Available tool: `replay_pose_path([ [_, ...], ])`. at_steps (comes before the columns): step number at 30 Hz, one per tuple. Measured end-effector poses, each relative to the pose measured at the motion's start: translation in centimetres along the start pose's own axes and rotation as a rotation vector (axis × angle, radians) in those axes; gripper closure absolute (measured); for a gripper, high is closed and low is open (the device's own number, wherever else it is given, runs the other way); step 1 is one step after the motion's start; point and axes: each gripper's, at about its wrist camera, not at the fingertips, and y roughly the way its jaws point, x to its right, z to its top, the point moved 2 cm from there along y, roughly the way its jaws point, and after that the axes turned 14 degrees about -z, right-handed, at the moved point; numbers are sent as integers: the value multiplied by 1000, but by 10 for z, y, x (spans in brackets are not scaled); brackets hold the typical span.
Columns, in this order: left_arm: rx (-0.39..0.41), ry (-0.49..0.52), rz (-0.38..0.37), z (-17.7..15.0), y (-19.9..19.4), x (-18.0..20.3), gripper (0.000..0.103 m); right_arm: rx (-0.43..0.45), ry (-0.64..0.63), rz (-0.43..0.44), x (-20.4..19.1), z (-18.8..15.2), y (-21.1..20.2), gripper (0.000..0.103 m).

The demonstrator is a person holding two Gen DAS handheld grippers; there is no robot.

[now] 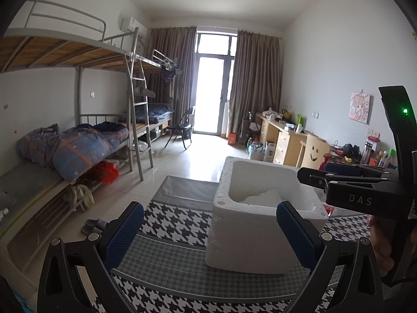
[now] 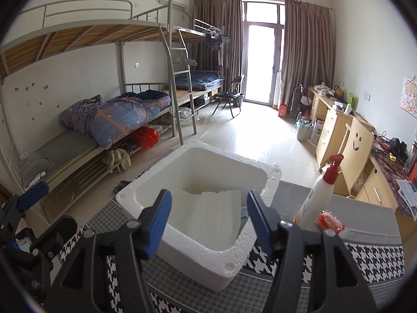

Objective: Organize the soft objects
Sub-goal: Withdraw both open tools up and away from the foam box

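While the left gripper [image 1: 208, 230] sits spread wide with nothing in it, the white foam box [image 1: 260, 234] stands right ahead on the houndstooth cloth [image 1: 172, 224], white soft sheets [image 1: 263, 197] inside. Over on the right wrist cam, the right gripper [image 2: 208, 217] gapes apart, empty, over the box's near rim, sheets lying in the box; lotion bottle [image 2: 316, 195] just beside.

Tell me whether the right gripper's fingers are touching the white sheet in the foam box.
Apart. The right wrist view shows right gripper open above white sheet.
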Motion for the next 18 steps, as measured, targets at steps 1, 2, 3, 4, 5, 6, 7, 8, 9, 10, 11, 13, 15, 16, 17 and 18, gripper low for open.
replay_pose_path([
  [1, 1, 0, 1, 0, -1, 1, 1, 6, 0, 4, 0, 0, -2, 34],
  [2, 2, 1, 1, 0, -2, 2, 1, 12, 1, 5, 3, -1, -4, 33],
  [3, 3, 1, 0, 0, -3, 3, 1, 19, 3, 7, 4, -1, -6, 32],
  [4, 5, 0, 0, -1, -4, 3, 1, 31, 10, 15, 5, -1, -9, 29],
  [5, 6, -1, 0, -1, -5, 4, 1, 40, 13, 20, 6, -1, -11, 27],
  [6, 7, -2, -1, -1, -6, 4, 1, 47, 14, 21, 7, -1, -14, 26],
  [7, 7, -4, -3, -1, -6, 5, 1, 53, 17, 21, 8, -2, -15, 25],
  [8, 7, -4, -6, -1, -7, 7, 1, 57, 19, 23, 8, -2, -17, 25],
  [9, 6, -2, -8, -1, -8, 8, 1, 58, 21, 27, 10, -3, -18, 25],
  [10, 6, 0, -10, -2, -9, 10, 1, 58, 23, 26, 11, -4, -19, 25],
  [11, 7, 1, -13, -2, -11, 12, 1, 58, 24, 26, 11, -5, -20, 25],
  [13, 11, 2, -18, -2, -14, 15, 1, 57, 26, 32, 11, -8, -23, 24],
  [15, 17, -3, -20, -3, -19, 16, 1, 63, 36, 40, 13, -11, -28, 22],
  [16, 18, -3, -19, -3, -21, 18, 1, 64, 43, 44, 14, -12, -31, 19],
  [17, 19, -1, -17, -2, -23, 19, 1, 66, 50, 47, 16, -13, -34, 18],
  [18, 21, 3, -15, -2, -25, 20, 1, 71, 55, 48, 17, -15, -37, 16],
])
